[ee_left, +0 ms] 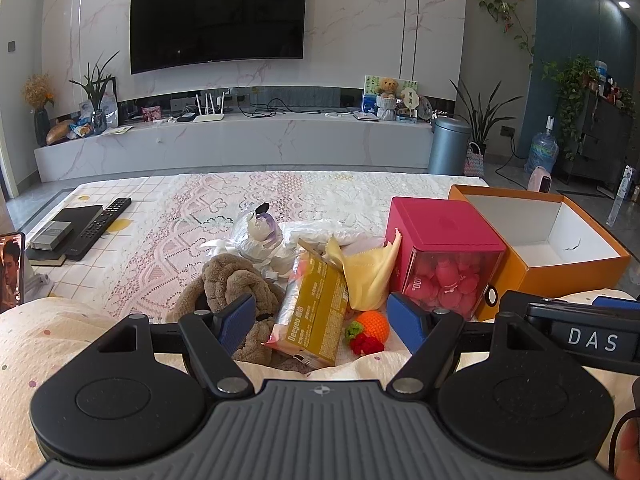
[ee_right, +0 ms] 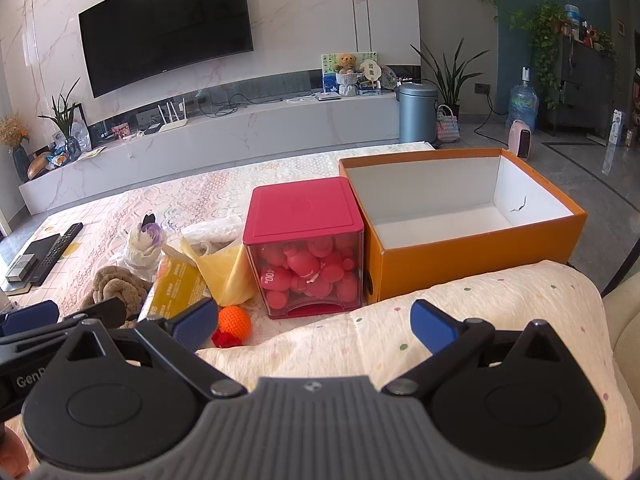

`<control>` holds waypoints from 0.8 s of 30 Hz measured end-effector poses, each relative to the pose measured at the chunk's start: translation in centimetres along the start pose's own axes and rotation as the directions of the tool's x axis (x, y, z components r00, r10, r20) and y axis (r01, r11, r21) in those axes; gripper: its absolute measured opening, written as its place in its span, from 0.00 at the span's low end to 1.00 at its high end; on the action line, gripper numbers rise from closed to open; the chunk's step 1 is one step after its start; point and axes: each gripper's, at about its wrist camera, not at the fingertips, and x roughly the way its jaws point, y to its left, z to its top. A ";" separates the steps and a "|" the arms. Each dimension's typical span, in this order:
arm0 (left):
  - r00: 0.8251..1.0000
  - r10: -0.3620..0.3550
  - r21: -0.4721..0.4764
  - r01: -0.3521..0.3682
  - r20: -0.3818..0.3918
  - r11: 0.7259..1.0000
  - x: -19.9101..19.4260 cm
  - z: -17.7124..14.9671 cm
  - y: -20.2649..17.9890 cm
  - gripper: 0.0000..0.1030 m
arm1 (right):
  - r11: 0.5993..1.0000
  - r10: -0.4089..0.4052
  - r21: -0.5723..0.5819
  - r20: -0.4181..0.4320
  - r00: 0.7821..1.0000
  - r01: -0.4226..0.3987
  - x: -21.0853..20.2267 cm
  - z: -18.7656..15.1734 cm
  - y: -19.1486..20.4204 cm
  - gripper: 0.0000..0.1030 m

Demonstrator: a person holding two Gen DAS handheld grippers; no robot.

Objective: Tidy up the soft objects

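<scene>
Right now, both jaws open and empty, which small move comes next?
Probably ease the left gripper forward and down onto the tissue pack lying between its open jaws; the orange box beside the red cube sits empty, ready to receive it.

My left gripper (ee_left: 322, 322): black linkage arms, blue ribbed pads (ee_left: 236, 322), silver pivot screws, grey ridged housing with small compass mark. My right gripper (ee_right: 316, 326): same build; white "DAS" lettering on side. Bare fingertip skin at frame edges.
</scene>
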 end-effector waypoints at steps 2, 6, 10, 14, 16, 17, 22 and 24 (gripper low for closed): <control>1.000 -0.001 0.000 0.001 -0.001 1.000 0.0 0.0 0.0 0.85 | 1.000 -0.001 0.000 0.000 1.000 0.001 0.0 0.0 0.0 0.97; 1.000 -0.001 0.000 0.001 -0.001 1.000 0.0 0.0 0.0 0.85 | 1.000 -0.002 -0.002 -0.002 1.000 0.002 0.0 0.0 0.0 0.97; 1.000 0.000 0.000 0.000 -0.002 1.000 0.0 0.0 0.0 0.85 | 1.000 -0.002 -0.002 -0.002 1.000 0.002 0.0 0.0 0.0 0.97; 1.000 -0.001 -0.001 0.001 -0.001 1.000 0.5 -0.6 -0.4 0.85 | 1.000 -0.003 -0.003 -0.002 1.000 0.003 0.0 0.0 0.0 0.97; 1.000 -0.001 -0.001 0.001 -0.002 1.000 0.4 -0.5 -0.3 0.85 | 1.000 -0.003 -0.003 -0.002 1.000 0.003 0.0 0.0 0.0 0.97; 1.000 -0.001 -0.001 0.001 -0.002 1.000 0.4 -0.5 -0.3 0.85 | 1.000 -0.003 -0.003 -0.002 1.000 0.003 0.0 0.0 0.0 0.97; 1.000 -0.001 -0.002 0.001 -0.003 1.000 0.4 -0.5 -0.3 0.85 | 1.000 -0.004 -0.004 -0.004 1.000 0.004 0.0 -0.1 -0.1 0.97; 1.000 -0.001 -0.002 0.001 -0.003 1.000 0.5 -0.5 -0.3 0.85 | 1.000 -0.006 -0.007 -0.006 1.000 0.006 0.1 -0.2 -0.1 0.97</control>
